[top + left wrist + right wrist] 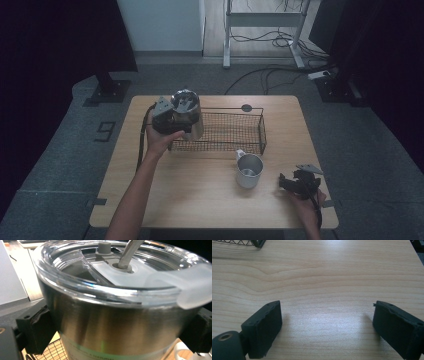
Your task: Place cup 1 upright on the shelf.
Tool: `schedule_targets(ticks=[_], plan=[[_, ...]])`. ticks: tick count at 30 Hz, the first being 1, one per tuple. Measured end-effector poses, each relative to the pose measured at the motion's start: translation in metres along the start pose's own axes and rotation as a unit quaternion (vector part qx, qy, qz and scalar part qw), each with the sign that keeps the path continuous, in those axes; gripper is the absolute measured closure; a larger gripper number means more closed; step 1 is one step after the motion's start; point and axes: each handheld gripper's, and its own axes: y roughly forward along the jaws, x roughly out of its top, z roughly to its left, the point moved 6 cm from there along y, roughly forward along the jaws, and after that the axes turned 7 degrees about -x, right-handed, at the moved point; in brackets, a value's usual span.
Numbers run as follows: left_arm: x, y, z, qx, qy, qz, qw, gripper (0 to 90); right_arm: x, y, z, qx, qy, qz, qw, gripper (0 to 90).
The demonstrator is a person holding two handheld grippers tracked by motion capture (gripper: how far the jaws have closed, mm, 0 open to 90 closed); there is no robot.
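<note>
Left claw: your left claw (172, 122) is clenched on the steel tumbler (189, 116); in the left gripper view its black pads (37, 328) press the tumbler's wall from both sides.
Steel tumbler: you hold it upright at the left end of the wire basket (227, 148), at the far left of the worktop (200, 200); whether its base rests in the basket or hangs above the mesh, you cannot tell.
Tumbler lid: a clear lid (75, 282) closes the top, with a grey plug (104, 248) and a metal straw (128, 253) standing through it; what is inside stays hidden.
Wire basket: dark mesh, long and low, at the far middle of the worktop; its right part holds nothing.
Metal mug: a small handled mug (248, 171) stands upright just in front of the basket's right end, apart from it, open-topped.
Right claw: your right claw (295, 184) is released, jaws spread wide over bare wood near the right front edge, with nothing between them.
</note>
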Motion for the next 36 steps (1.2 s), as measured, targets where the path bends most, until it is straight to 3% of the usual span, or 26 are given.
schedule_targets(ticks=[12,27,36], plan=[[-0.001,0.014,0.007,0.003,-0.006,0.002,1.0,4.3,-0.001,-0.001,-0.001,-0.001,0.003,-0.002,1.0,9.3],[-0.013,0.03,0.025,0.021,-0.02,0.02,0.9994,4.3,-0.001,-0.001,-0.002,-0.002,0.003,-0.002,1.0,9.7],[-0.024,0.039,0.029,0.027,-0.025,0.027,0.999,4.3,-0.001,-0.002,-0.002,-0.002,0.004,-0.001,1.0,9.8]])
